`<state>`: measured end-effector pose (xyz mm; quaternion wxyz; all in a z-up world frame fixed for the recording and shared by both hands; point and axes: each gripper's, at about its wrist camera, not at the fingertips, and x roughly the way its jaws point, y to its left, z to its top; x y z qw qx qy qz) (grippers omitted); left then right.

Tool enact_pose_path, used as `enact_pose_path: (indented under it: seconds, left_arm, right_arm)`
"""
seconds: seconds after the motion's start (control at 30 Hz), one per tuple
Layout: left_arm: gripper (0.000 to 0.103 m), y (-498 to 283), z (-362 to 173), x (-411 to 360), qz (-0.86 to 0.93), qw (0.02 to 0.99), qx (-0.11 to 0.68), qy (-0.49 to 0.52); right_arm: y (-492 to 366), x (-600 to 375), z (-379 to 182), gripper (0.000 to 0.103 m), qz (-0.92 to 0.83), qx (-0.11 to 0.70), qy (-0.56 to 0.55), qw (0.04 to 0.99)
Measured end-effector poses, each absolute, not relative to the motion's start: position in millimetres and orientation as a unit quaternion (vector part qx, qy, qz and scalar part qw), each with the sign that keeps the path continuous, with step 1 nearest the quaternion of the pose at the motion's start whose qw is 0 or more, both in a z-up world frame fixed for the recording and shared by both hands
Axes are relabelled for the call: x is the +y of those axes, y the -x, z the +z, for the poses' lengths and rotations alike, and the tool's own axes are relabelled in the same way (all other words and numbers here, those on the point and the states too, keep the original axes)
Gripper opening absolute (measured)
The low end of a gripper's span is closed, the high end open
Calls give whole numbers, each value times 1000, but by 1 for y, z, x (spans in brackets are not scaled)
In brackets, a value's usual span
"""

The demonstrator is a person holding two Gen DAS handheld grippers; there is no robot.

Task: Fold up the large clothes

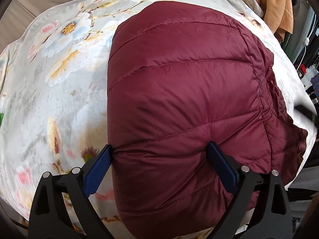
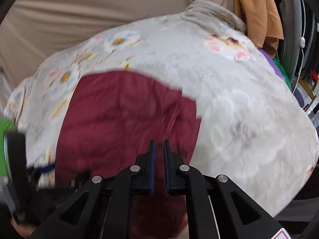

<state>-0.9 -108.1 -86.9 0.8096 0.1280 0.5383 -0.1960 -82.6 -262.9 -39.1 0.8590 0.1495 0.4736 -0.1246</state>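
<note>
A maroon quilted puffer jacket (image 1: 183,91) lies folded into a thick bundle on a floral blanket (image 1: 59,83). My left gripper (image 1: 159,149) is open wide, its blue-padded fingers (image 1: 99,171) straddling the bundle's near end, pressing against the fabric. In the right wrist view the jacket (image 2: 123,119) is blurred. My right gripper (image 2: 159,145) hovers above the jacket's near right part, jaws nearly closed with a narrow empty gap. The left gripper's body (image 2: 16,169) shows at the far left.
The blanket (image 2: 239,109) covers a bed. Orange cloth (image 1: 277,10) hangs at the back right, beside clutter and cables (image 2: 301,45). A beige wall (image 2: 99,10) stands behind. A green object (image 2: 6,139) is at the left edge.
</note>
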Motion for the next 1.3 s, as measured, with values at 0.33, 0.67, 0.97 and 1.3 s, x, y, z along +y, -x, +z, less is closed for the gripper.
enact_pose_path:
  seconds: [0.33, 0.67, 0.97, 1.3]
  left_arm:
    - [96, 5, -88, -115, -203, 801, 544, -146]
    - [96, 8, -85, -115, -214, 795, 547, -150]
    - [94, -1, -59, -89, -209, 803, 551, -86]
    - [94, -63, -35, -107, -190, 835, 514, -51]
  right_arm:
    - [115, -256, -94, 3, -141, 530, -211, 809]
    - [117, -245, -109, 2, -137, 550, -197, 800]
    - [116, -273, -38, 12, -148, 472, -249, 833]
    - [7, -334, -25, 9, -133, 444, -253, 849]
